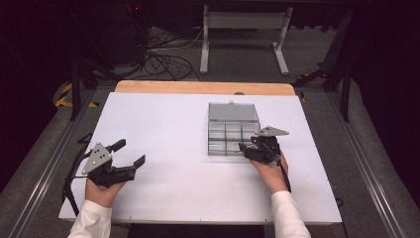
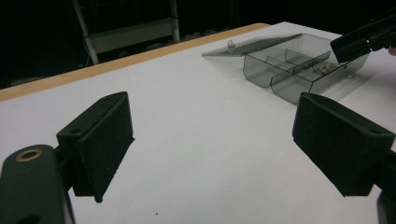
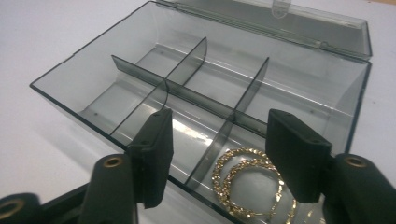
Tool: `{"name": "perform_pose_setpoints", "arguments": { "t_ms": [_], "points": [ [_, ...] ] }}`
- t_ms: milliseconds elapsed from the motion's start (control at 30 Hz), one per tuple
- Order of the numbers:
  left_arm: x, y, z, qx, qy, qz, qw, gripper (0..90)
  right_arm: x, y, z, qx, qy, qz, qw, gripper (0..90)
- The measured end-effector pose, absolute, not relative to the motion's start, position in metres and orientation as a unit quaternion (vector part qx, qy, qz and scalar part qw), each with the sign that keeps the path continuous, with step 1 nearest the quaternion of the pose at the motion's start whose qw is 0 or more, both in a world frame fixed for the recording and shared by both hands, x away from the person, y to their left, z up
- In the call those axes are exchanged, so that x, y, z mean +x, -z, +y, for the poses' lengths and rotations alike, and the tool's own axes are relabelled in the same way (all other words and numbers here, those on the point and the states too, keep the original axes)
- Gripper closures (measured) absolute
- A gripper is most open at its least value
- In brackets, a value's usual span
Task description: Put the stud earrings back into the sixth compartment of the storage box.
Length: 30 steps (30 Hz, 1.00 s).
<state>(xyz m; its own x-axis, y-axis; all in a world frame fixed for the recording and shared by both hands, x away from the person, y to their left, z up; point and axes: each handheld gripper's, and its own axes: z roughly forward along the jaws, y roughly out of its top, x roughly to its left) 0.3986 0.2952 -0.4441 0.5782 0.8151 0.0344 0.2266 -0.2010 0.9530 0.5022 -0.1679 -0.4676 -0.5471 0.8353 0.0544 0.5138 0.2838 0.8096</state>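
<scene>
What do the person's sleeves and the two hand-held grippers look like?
Both sleeves are white. Each hand-held gripper, left and right, is black with a grey three-cornered plate on top and a trailing black cable. The jaws are flat rectangular black pads, with brass-coloured rivets at their bases.

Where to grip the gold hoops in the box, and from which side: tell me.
Take the gold hoops by the overlapping rims at their near edge, coming straight down from above. They lie flat on the floor of a corner compartment of the open box, with dividers and walls close around, so a sideways approach is probably blocked. The right gripper, jaws apart with nothing between them, already hangs over that compartment.
</scene>
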Motion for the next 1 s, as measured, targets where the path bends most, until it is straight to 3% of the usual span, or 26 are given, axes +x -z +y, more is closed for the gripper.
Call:
{"name": "perform_pose_setpoints", "arguments": {
  "t_ms": [467, 1000],
  "points": [
    [0.399, 0.444, 0.295, 0.721, -0.282, 0.362, 0.519, 13.1, 0.500, 0.467, -0.168, 0.424, -0.453, 0.762, 0.185, 18.3],
    [0.398, 0.444, 0.296, 0.720, -0.282, 0.361, 0.521, 13.0, 0.492, 0.464, -0.173, 0.409, -0.483, 0.748, 0.201, 2.9]
  ]
}}
